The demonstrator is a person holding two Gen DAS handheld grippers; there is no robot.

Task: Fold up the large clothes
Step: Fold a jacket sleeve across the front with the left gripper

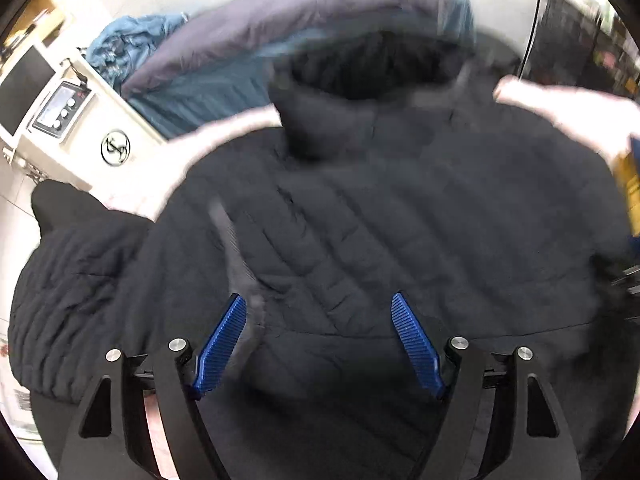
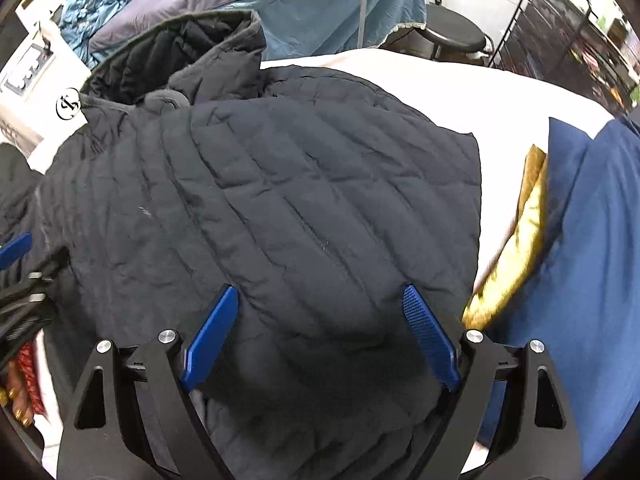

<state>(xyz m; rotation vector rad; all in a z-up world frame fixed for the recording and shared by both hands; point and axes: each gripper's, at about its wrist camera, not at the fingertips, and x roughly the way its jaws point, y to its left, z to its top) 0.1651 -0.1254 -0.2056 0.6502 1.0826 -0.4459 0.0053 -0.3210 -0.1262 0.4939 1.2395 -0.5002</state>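
A black quilted hooded jacket (image 1: 360, 220) lies spread on a white table (image 1: 160, 168), hood at the far side. It also fills the right wrist view (image 2: 280, 200), with one side folded over the body. My left gripper (image 1: 318, 300) is open just above the jacket's near part, blue pads (image 1: 224, 344) wide apart, nothing between them. My right gripper (image 2: 320, 292) is open over the jacket's near right part, with fabric bulging between the blue pads (image 2: 430, 336). The left view is blurred by motion.
Blue and purple-grey clothes (image 2: 248, 8) are piled at the far side. A blue cloth (image 2: 580, 260) and a gold fabric (image 2: 516, 248) lie on the table's right. A white device box (image 1: 60, 112) stands at the left, a black stool (image 2: 456, 36) and a wire rack (image 2: 560, 28) behind.
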